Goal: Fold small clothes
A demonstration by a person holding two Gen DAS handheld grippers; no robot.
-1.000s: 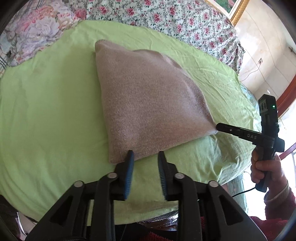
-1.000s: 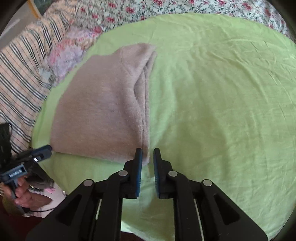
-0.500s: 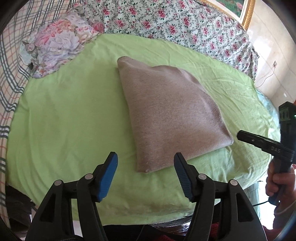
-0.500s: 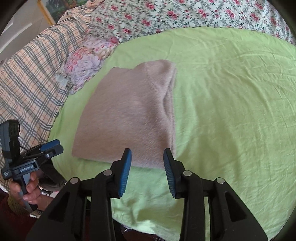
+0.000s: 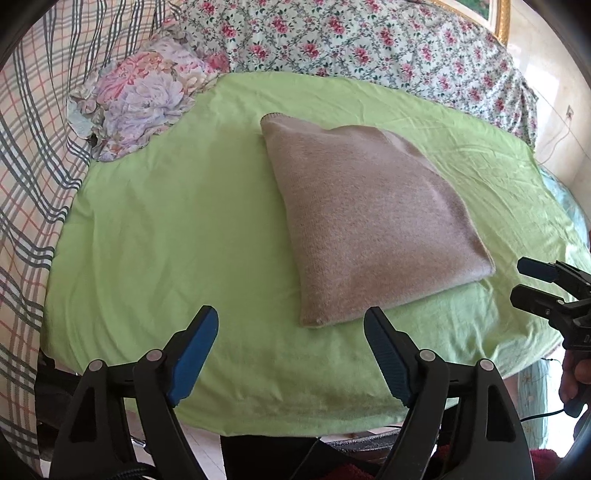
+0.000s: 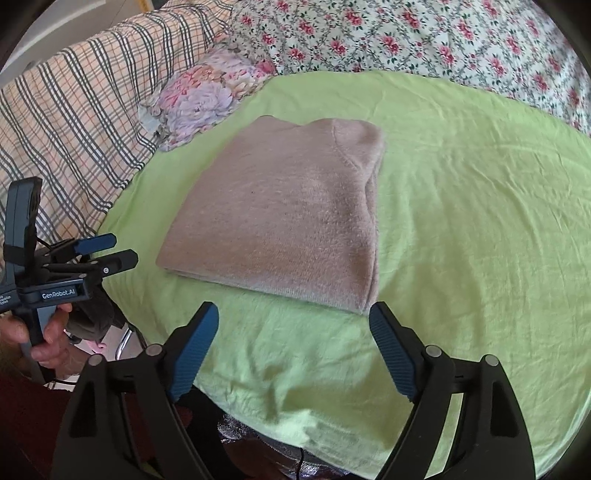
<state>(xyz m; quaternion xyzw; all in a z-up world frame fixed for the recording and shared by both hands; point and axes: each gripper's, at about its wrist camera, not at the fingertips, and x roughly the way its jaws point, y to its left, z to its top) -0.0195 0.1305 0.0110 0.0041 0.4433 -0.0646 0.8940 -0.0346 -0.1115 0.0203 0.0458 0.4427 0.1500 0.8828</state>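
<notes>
The left gripper (image 5: pixel 291 320) and right gripper (image 6: pixel 293 315) hover with jaws opening wide, nothing between them. Just beyond lies the folded beige sweater (image 5: pixel 364 229) (2 layers visible) on the green sheet (image 5: pixel 166 229).

Looks like someone's home, pretty lived-in: a round bench under a lime green cloth (image 5: pixel 155 229), a sofa draped in rose-print fabric (image 5: pixel 369 40) and a plaid blanket (image 6: pixel 74 110), a floral cushion (image 5: pixel 144 99), and a gilt picture frame (image 5: pixel 500 18) on the wall.
</notes>
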